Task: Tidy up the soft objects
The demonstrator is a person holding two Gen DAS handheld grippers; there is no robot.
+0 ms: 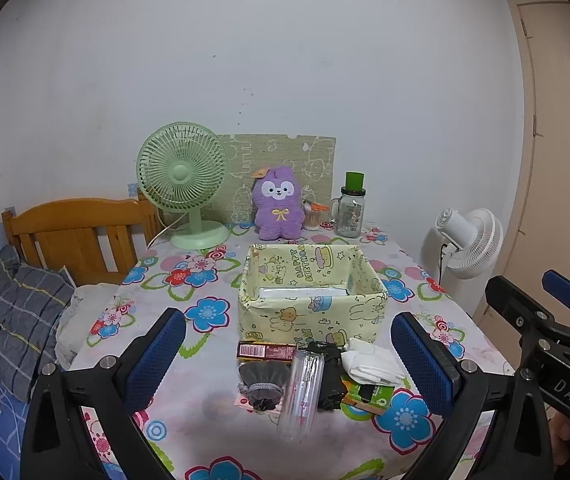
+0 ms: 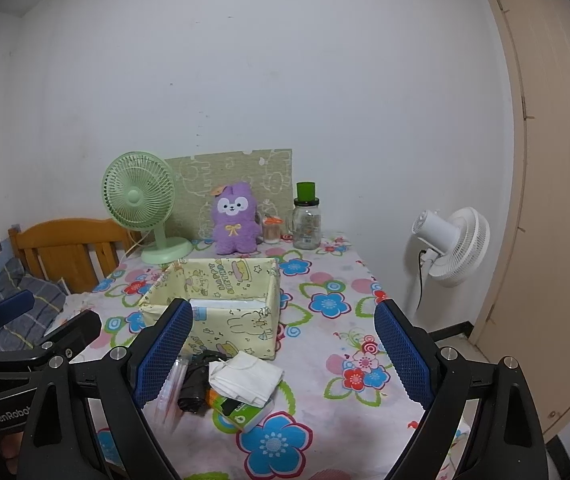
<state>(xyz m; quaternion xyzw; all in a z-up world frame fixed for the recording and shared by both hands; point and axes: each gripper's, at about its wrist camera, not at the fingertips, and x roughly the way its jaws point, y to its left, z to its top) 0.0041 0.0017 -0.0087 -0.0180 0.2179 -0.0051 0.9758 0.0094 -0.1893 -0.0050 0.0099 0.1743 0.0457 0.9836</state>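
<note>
I hold both tools just above the near edge of the table (image 1: 213, 420), neither touching anything. My left gripper (image 1: 289, 356) has its jaws wide apart with nothing between the pads; my right gripper (image 2: 283, 354) is just as spread and just as empty.

The soft things lie in a small heap near that edge, in front of the open yellow box (image 1: 313, 308), which sits mid-table. There is a folded white cloth (image 2: 247, 376), a grey drawstring pouch (image 1: 263, 384) and a crumpled black bag (image 2: 195, 380). Mixed among them are a clear plastic tube (image 1: 301, 388), a brown snack packet (image 1: 265, 350) and a green carton (image 2: 243, 410) that the cloth partly covers. A purple plush (image 1: 277, 204) stands at the far edge beside the green fan (image 1: 183, 184).

I judge the cloth light and limp: it will sag and may unfold, so I would pinch it across the thick folded middle, not a loose corner. The pouch should compress readily; its gathered neck looks like the firmest hold. The bag looks slick, so it needs a deep bite.
</note>
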